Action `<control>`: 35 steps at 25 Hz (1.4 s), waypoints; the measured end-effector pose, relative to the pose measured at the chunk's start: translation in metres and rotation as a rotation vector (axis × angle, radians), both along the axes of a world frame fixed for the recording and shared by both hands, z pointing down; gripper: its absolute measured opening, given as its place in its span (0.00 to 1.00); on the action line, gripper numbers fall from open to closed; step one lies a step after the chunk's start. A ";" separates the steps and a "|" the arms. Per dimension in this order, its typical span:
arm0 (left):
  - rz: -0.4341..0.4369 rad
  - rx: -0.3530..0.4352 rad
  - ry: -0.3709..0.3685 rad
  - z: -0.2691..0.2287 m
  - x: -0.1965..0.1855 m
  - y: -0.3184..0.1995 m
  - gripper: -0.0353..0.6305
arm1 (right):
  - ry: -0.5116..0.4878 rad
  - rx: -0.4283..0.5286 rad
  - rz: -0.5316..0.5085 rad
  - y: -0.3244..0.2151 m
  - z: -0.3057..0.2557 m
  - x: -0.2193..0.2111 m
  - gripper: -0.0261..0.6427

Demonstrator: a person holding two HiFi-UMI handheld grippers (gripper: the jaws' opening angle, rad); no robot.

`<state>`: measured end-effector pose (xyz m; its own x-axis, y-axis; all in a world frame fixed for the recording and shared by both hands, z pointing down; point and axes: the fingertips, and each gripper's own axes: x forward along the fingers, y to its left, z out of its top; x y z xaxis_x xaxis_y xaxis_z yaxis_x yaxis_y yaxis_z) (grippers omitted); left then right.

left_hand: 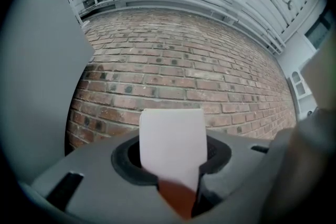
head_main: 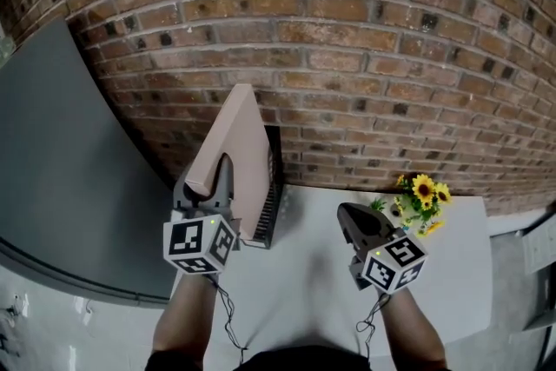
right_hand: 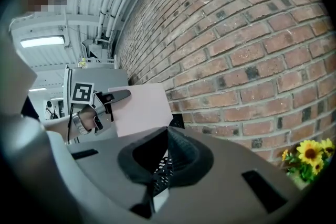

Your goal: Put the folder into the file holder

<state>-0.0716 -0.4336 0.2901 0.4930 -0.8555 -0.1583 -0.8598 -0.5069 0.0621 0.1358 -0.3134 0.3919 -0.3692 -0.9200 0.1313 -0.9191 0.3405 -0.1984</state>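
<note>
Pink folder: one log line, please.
left gripper: holds flat pink folder upright at black mesh file holder; right gripper: shut, empty

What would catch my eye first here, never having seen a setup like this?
Probably the big pale pink folder, gripped upright by the left tongs beside a black mesh file holder. Behind runs a red brick wall, and yellow flowers brighten the right end of the grey table, past the shut, empty right tongs.

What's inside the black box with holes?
Only a strip of the black mesh file holder shows beside the pale pink folder. The folder covers its inside, so what is in there cannot be seen.
</note>
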 end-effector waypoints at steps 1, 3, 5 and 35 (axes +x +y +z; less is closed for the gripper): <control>-0.001 -0.001 -0.002 0.002 0.002 -0.003 0.29 | 0.000 -0.003 0.003 -0.001 0.002 0.001 0.04; -0.003 -0.002 -0.007 0.008 0.005 -0.008 0.29 | -0.003 -0.009 0.010 -0.004 0.005 0.002 0.04; -0.005 -0.002 -0.010 0.013 0.008 -0.012 0.29 | -0.006 -0.013 0.018 -0.008 0.008 0.004 0.04; -0.033 -0.065 -0.043 0.132 0.030 -0.017 0.31 | -0.026 -0.077 0.050 -0.022 0.036 0.002 0.04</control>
<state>-0.0415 -0.4508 0.4223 0.4692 -0.8793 -0.0813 -0.8787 -0.4741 0.0560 0.1376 -0.3351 0.4282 -0.3277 -0.9247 0.1937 -0.9286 0.2775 -0.2463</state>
